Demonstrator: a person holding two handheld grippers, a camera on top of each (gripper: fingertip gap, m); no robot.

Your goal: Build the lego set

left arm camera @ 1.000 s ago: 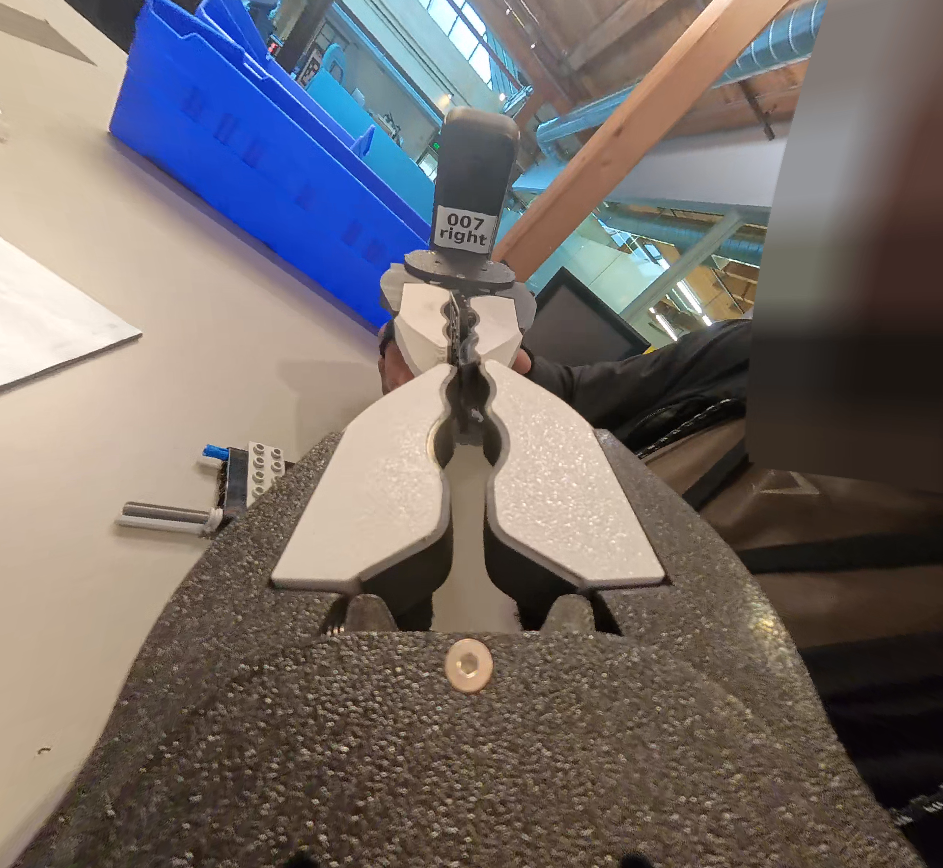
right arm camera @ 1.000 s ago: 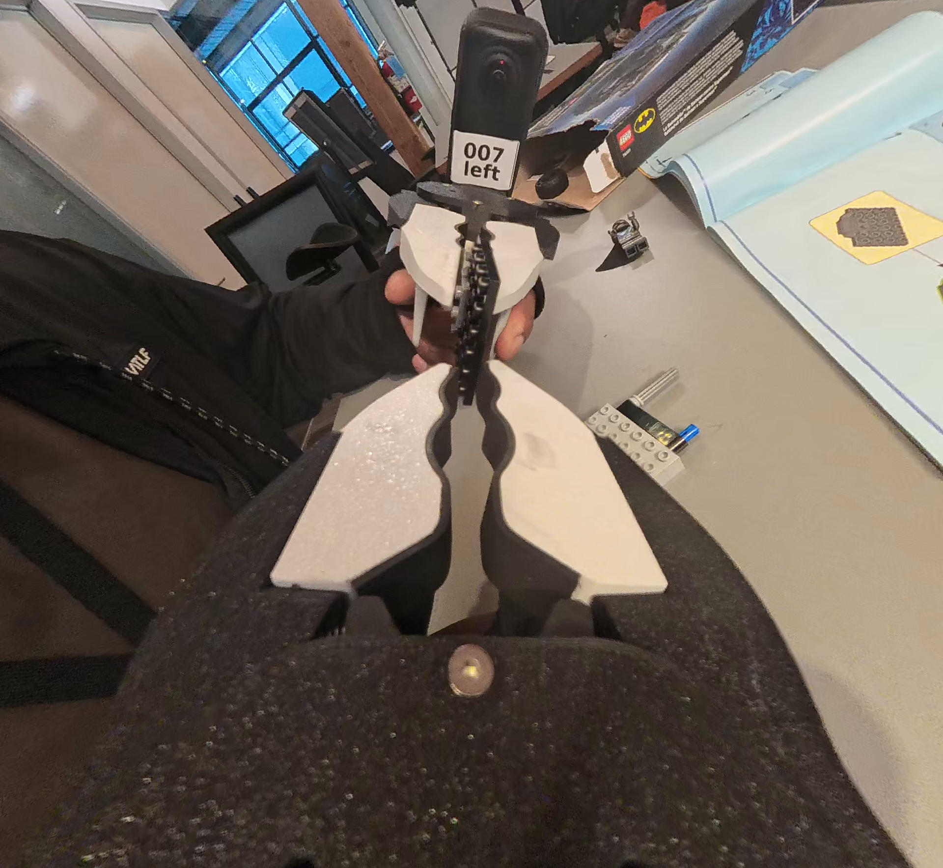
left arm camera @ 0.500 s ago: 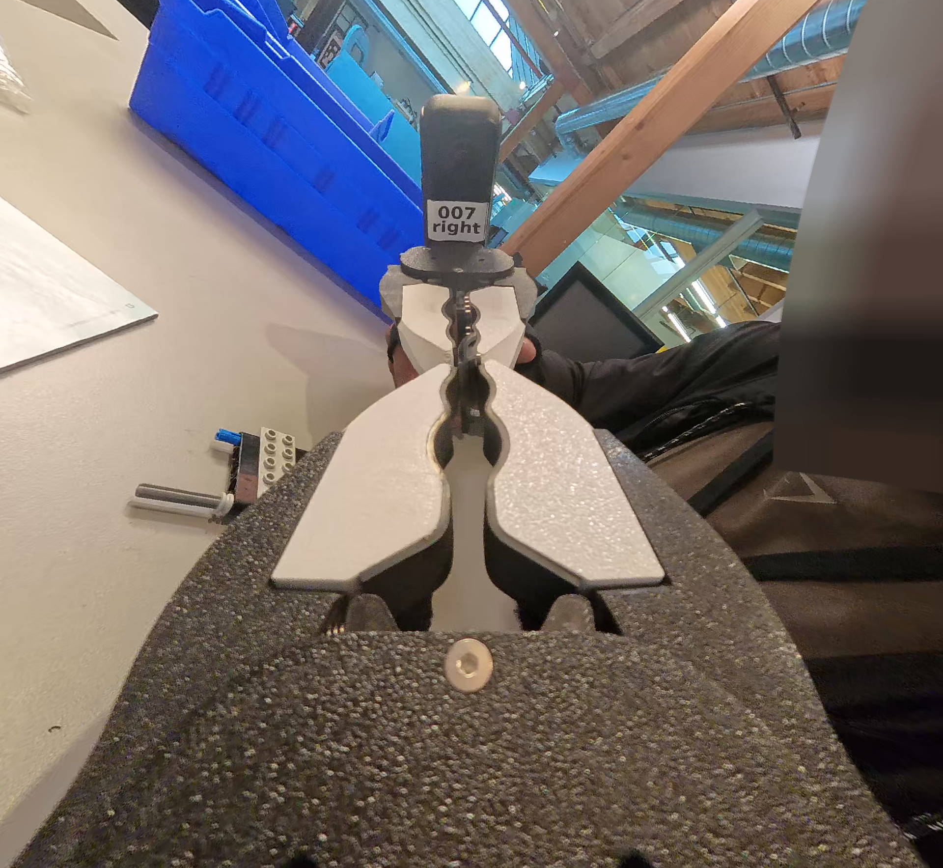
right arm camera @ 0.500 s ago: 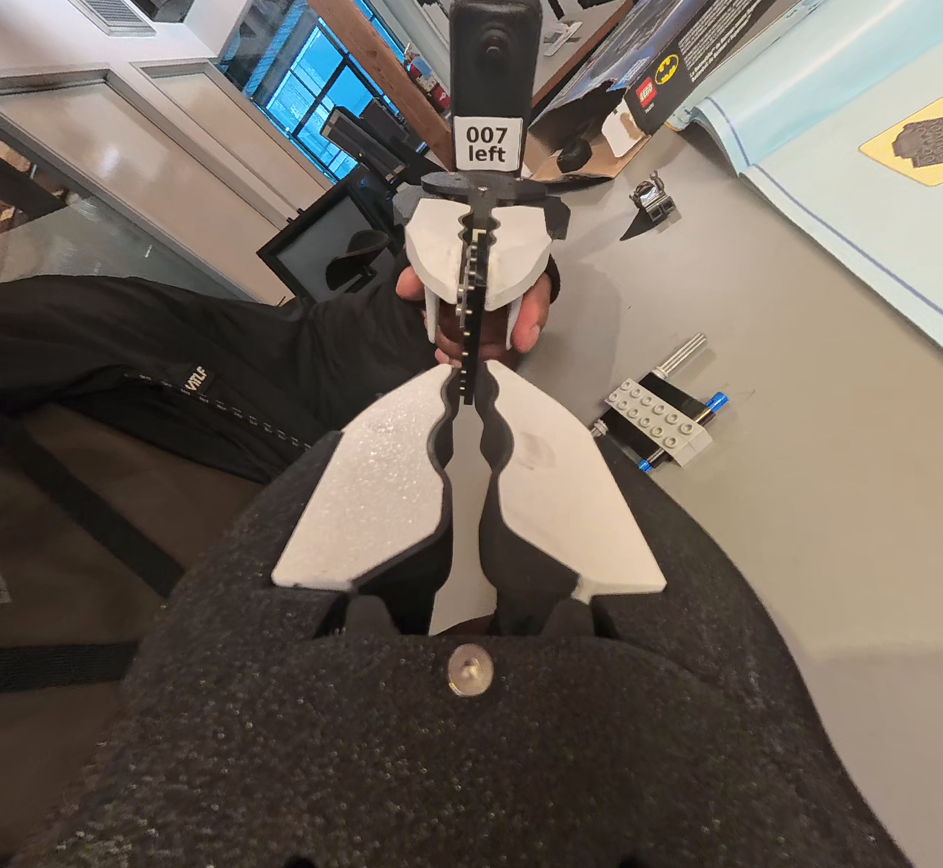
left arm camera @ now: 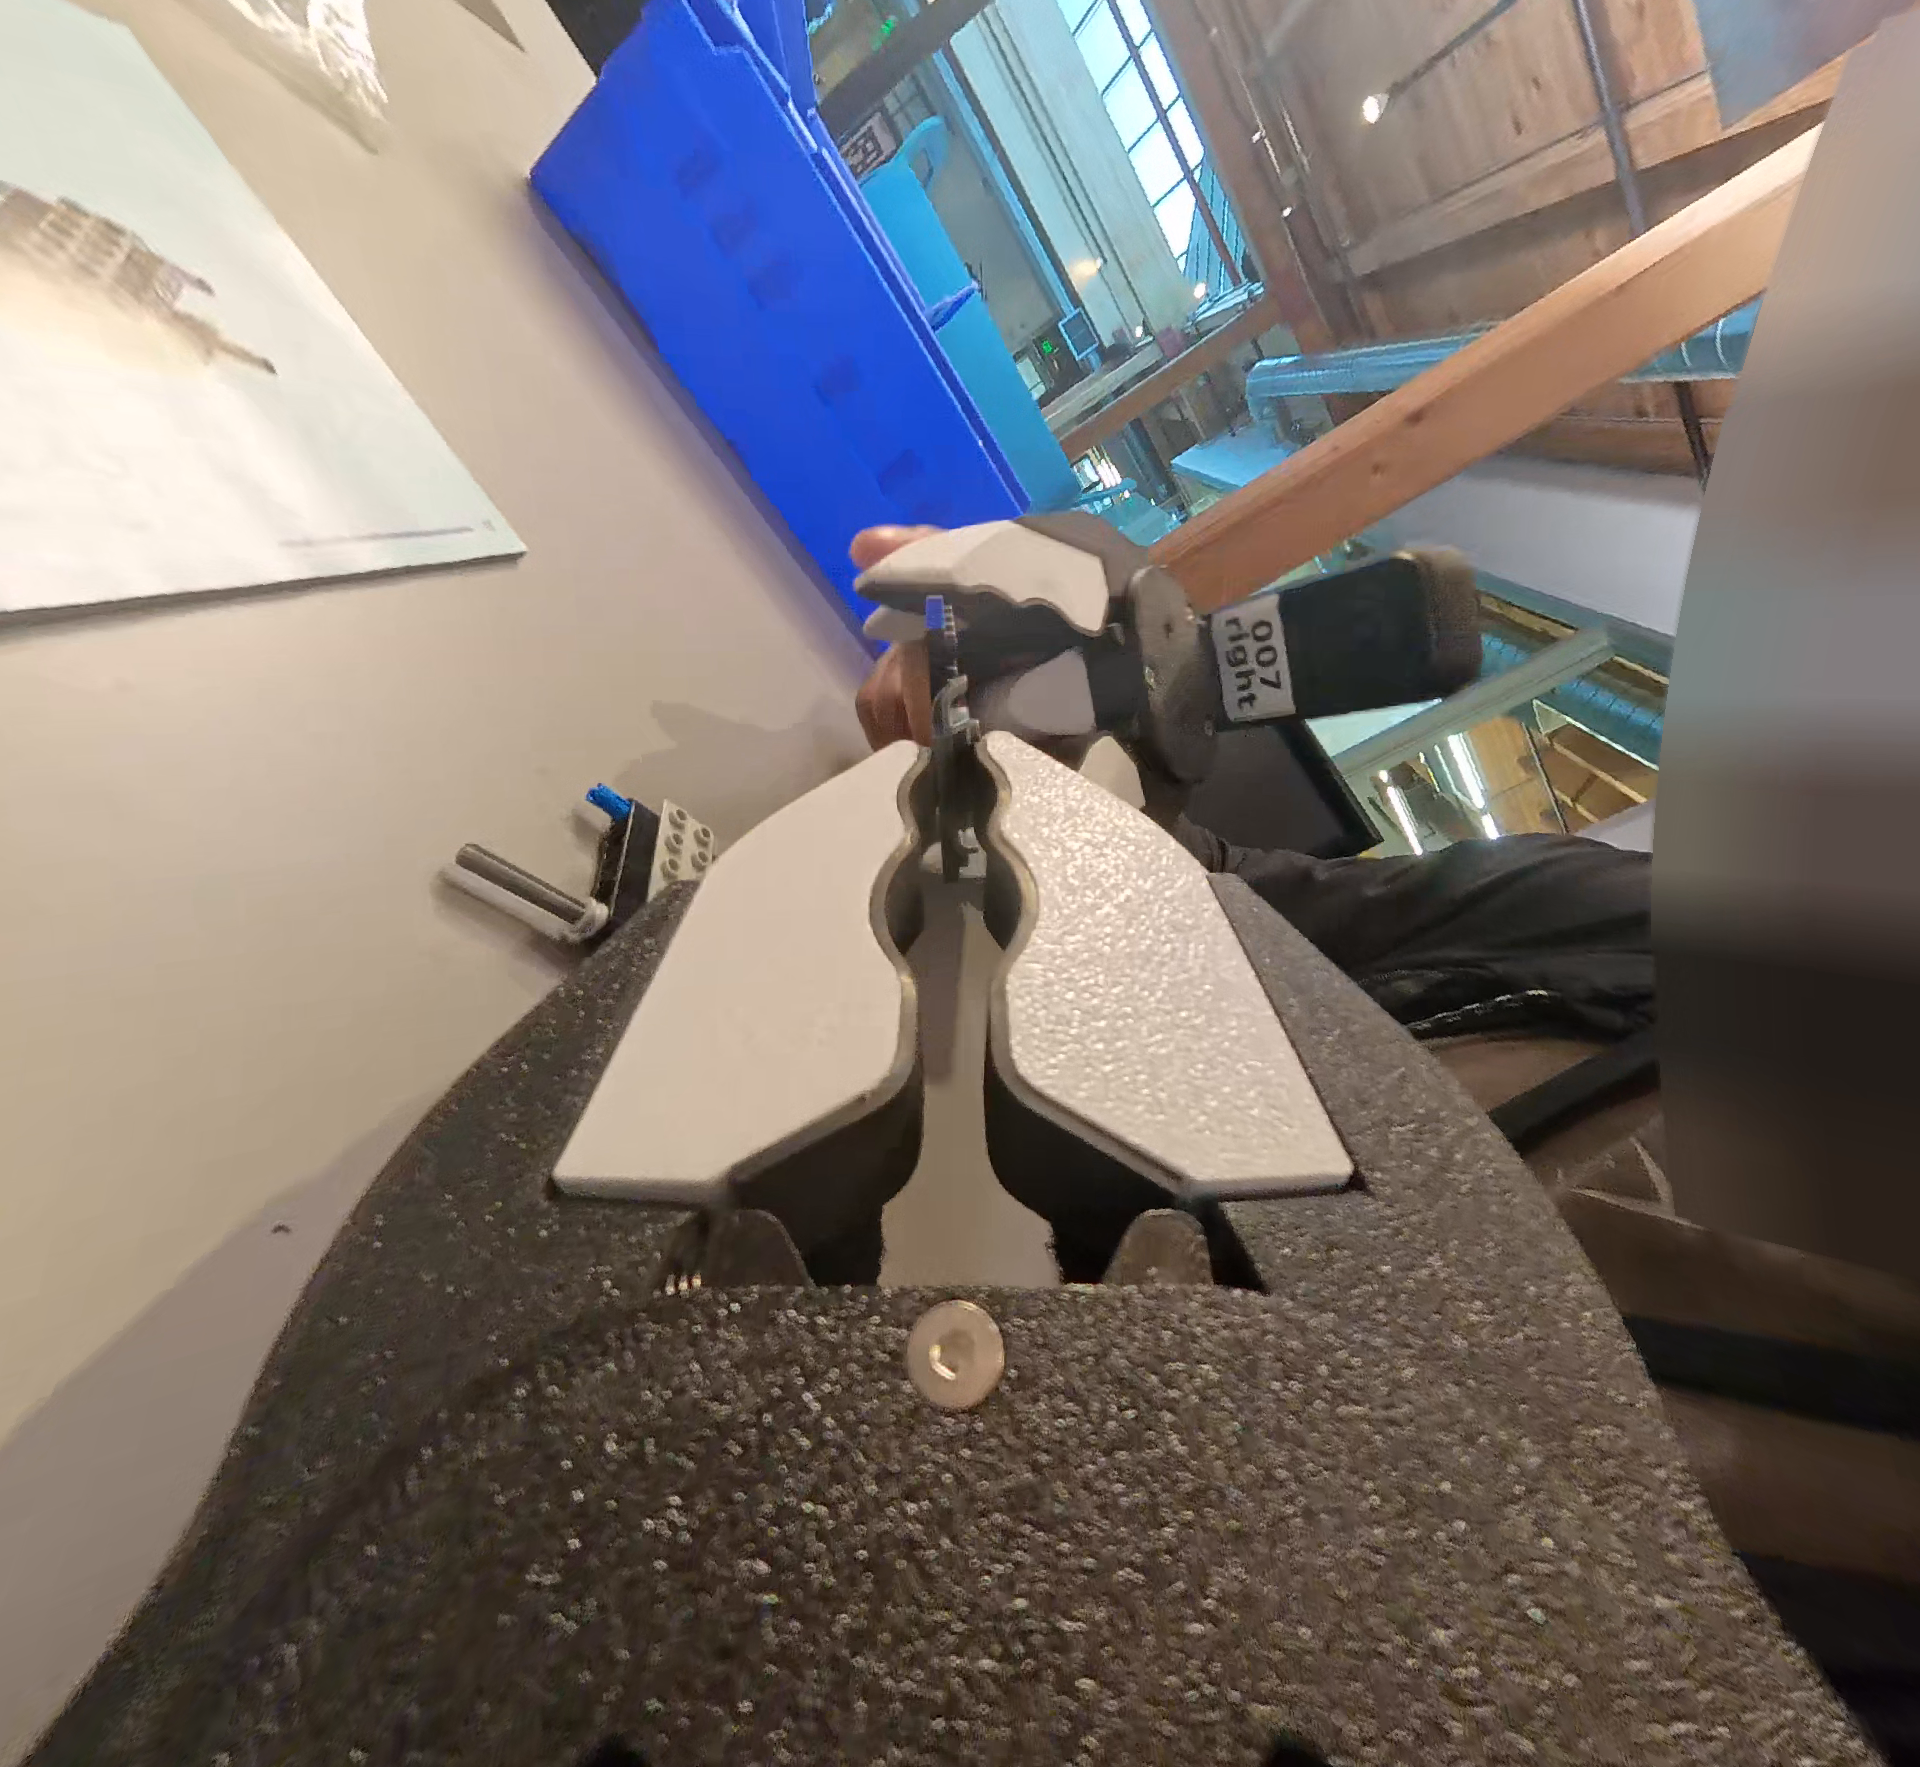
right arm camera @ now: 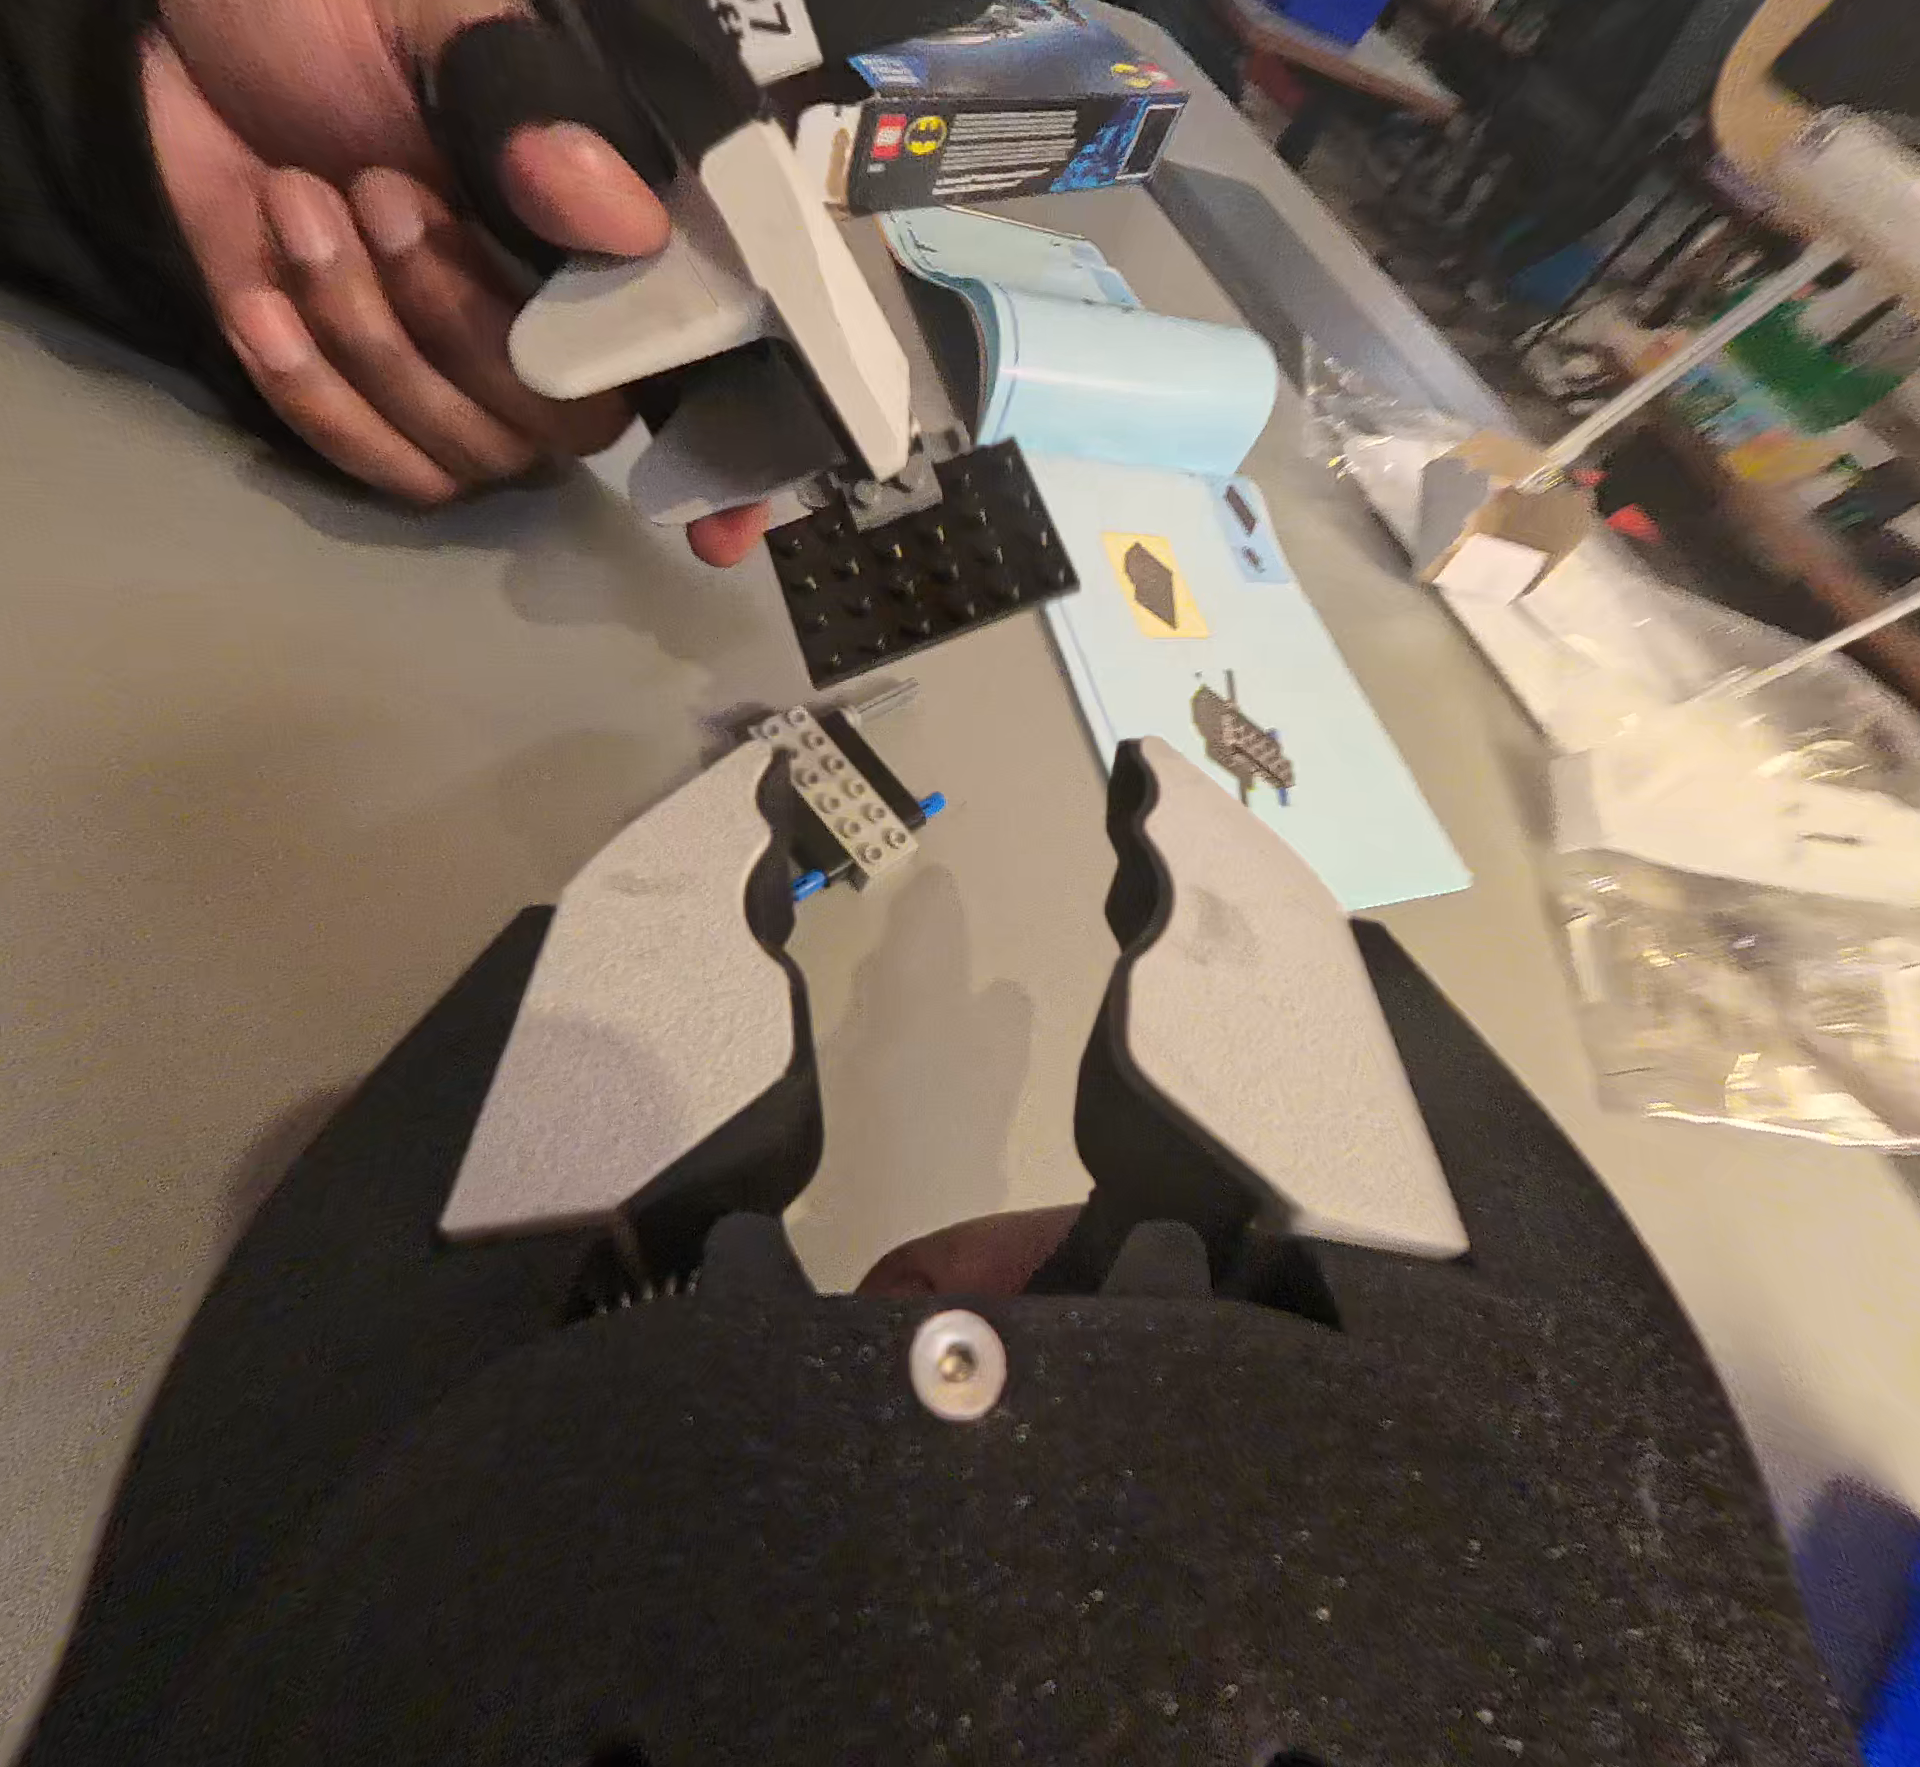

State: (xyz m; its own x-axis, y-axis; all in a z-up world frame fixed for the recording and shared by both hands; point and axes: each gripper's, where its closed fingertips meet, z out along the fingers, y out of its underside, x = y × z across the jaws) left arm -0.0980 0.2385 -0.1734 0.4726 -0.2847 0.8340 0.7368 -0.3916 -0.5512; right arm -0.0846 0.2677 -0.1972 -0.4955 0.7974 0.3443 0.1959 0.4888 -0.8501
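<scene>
My left gripper (left arm camera: 951, 761) is shut on a black studded plate (left arm camera: 948, 730), seen edge-on between its fingertips. The right wrist view shows that gripper (right arm camera: 831, 481), held by a hand, gripping one end of the plate (right arm camera: 935, 574) above the table, with a small grey piece (right arm camera: 883, 496) on the plate by the fingertips. My right gripper (right arm camera: 951, 751) is open and empty, apart from the plate. It also shows in the left wrist view (left arm camera: 878, 603), beyond the plate's far end. A small grey-and-black brick assembly with blue pins (right arm camera: 847, 803) lies on the table by my right gripper's left finger (right arm camera: 665, 886).
An open pale-blue instruction booklet (right arm camera: 1247, 678) lies to the right of the plate. A dark set box (right arm camera: 1008, 138) stands behind it. Clear plastic bags (right arm camera: 1714, 938) and a small cardboard box (right arm camera: 1496, 522) lie at the right. A blue bin (left arm camera: 790, 315) stands on the table's far side. My hands' fingertips stand some 5 cm from each other.
Both grippers were shut on the plate from opposite ends. My right gripper has opened, let go of it and drawn back. My left gripper keeps the plate and has turned.
</scene>
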